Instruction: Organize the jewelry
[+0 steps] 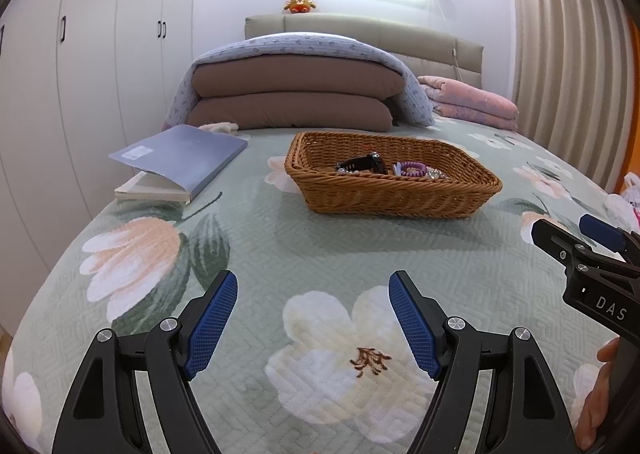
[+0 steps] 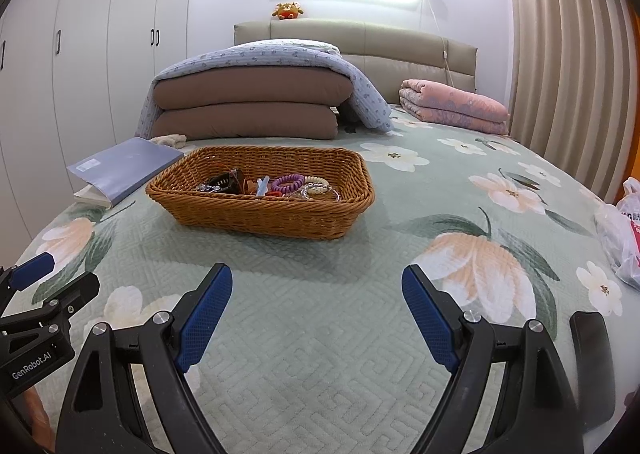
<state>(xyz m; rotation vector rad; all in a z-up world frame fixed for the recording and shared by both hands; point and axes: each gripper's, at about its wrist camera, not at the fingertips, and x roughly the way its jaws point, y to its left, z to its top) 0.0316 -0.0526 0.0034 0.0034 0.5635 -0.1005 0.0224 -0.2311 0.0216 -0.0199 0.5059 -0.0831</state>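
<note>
A brown wicker basket (image 1: 400, 200) (image 2: 256, 220) sits on the floral bedspread ahead of both grippers. It holds several pieces: a black watch (image 1: 362, 163) (image 2: 224, 182), a purple coil bracelet (image 1: 414, 169) (image 2: 286, 184), a beaded bracelet (image 2: 318, 182) and clear bead strands (image 1: 436, 174). My left gripper (image 1: 313, 286) is open and empty, low over the bedspread, short of the basket. My right gripper (image 2: 317, 282) is open and empty, also short of the basket. Each gripper shows at the edge of the other's view.
A blue-covered book (image 1: 180, 158) (image 2: 120, 166) lies left of the basket. Folded brown and blue quilts (image 1: 292, 94) (image 2: 248, 102) and a pink quilt (image 2: 452, 104) lie at the headboard. A plastic bag (image 2: 620, 230) lies at the right edge. Wardrobes stand left, curtains right.
</note>
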